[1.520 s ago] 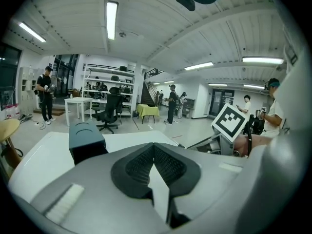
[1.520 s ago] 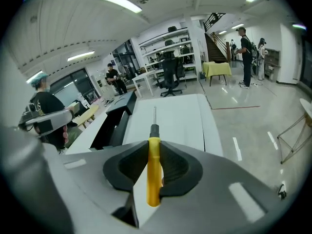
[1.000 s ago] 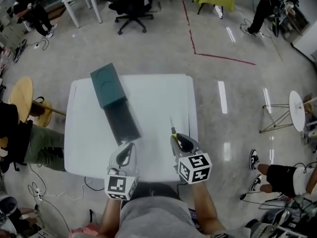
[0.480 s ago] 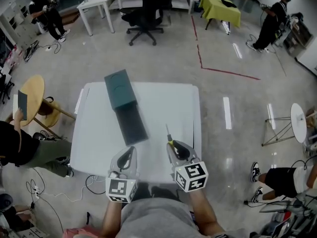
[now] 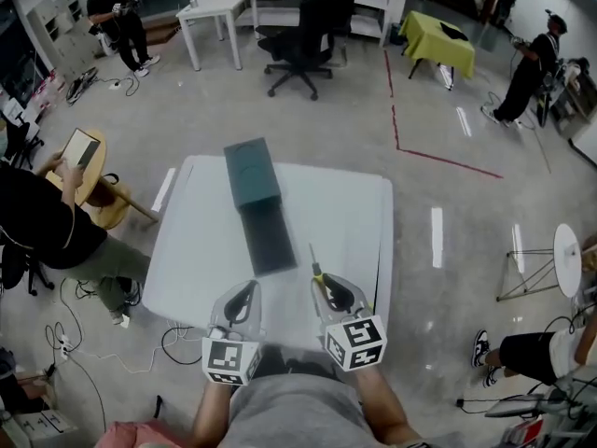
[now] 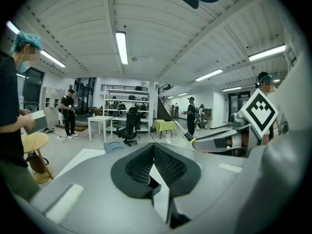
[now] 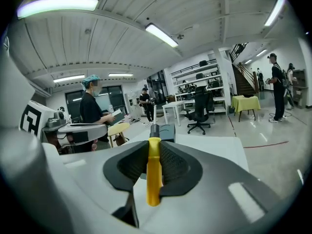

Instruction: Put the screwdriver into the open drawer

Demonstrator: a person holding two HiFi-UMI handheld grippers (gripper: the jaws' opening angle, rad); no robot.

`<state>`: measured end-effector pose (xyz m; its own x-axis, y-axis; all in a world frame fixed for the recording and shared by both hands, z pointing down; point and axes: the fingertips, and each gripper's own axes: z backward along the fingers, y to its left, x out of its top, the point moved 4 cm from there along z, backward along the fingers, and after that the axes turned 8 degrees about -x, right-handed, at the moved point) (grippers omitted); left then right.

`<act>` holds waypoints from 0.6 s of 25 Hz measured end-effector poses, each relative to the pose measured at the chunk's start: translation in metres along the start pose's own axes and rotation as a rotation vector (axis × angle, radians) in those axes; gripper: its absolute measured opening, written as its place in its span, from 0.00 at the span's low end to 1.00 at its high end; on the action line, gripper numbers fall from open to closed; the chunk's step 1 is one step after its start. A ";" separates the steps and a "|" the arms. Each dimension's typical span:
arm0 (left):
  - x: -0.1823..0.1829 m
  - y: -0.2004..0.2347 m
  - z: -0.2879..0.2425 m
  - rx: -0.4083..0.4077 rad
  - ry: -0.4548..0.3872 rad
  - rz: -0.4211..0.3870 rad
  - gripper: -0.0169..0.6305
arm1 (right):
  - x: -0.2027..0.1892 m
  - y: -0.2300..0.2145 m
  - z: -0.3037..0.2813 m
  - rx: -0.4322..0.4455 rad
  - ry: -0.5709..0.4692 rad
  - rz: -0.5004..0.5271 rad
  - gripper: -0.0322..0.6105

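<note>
The screwdriver point(image 7: 153, 174), yellow-handled with a black collar and a thin metal shaft, is sitting clamped in the right tool point(image 5: 326, 292), pointing away over the table point(image 5: 354, 213). The dark green drawer point(image 5: 269, 239) is standing pulled open, near its tip, to the left.

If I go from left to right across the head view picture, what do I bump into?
person with a tablet → left tongs → screwdriver held in the right tongs → small round white table
</note>
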<state>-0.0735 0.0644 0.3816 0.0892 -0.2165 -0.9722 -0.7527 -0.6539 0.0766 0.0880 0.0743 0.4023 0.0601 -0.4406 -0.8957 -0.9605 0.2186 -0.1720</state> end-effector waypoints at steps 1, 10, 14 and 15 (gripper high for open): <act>0.000 0.003 0.003 0.009 -0.002 0.004 0.04 | 0.000 0.004 -0.002 0.008 0.002 0.006 0.17; 0.000 0.029 0.010 0.053 -0.017 0.020 0.04 | 0.005 0.027 -0.027 0.059 0.014 0.030 0.17; 0.001 0.040 0.008 0.065 -0.019 0.027 0.04 | 0.009 0.031 -0.036 0.069 0.019 0.036 0.17; 0.000 0.043 0.007 0.068 -0.019 0.028 0.04 | 0.009 0.031 -0.039 0.071 0.020 0.038 0.17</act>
<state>-0.1103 0.0412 0.3830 0.0561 -0.2200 -0.9739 -0.7973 -0.5970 0.0889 0.0480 0.0429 0.4045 0.0177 -0.4481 -0.8938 -0.9405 0.2960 -0.1670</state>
